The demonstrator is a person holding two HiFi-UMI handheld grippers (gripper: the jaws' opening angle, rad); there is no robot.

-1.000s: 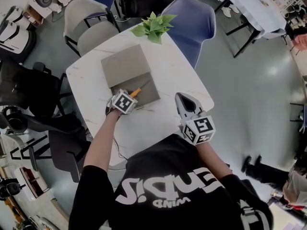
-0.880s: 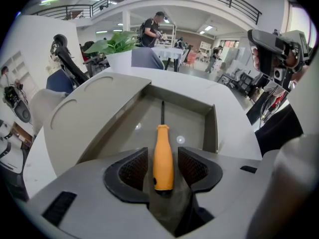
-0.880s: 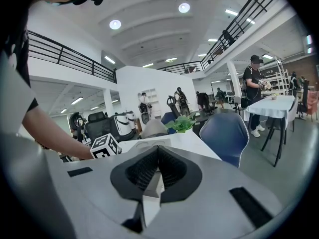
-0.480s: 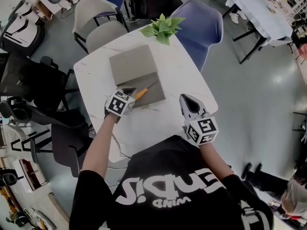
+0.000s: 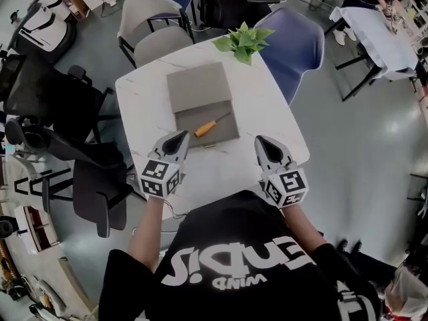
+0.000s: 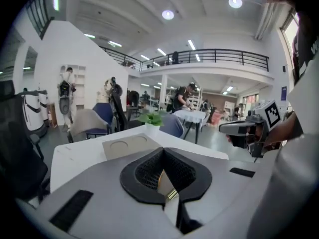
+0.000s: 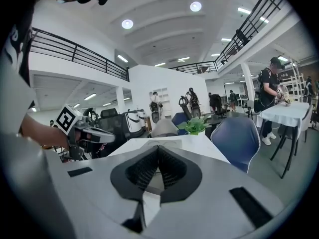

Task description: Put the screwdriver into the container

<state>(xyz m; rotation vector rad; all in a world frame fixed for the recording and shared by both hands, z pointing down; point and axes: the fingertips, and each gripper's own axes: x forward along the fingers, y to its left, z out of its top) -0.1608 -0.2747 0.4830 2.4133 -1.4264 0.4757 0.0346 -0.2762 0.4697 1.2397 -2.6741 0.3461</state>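
Left claw is clenched and empty, its jaws have just been closing. It sits lower-left of centre in the head view, over the near part of the bench, tips just short of the container's near-left corner, not touching. Right claw is also clenched and empty, lower-right of centre, well apart from the container. Screwdriver is already in the container: flat in the near half of the open grey case at frame centre, orange handle lower-left, shaft pointing upper-right. Lid half lies flat beyond it. Potted plant is at the far bench corner, blue chair and grey chair behind.
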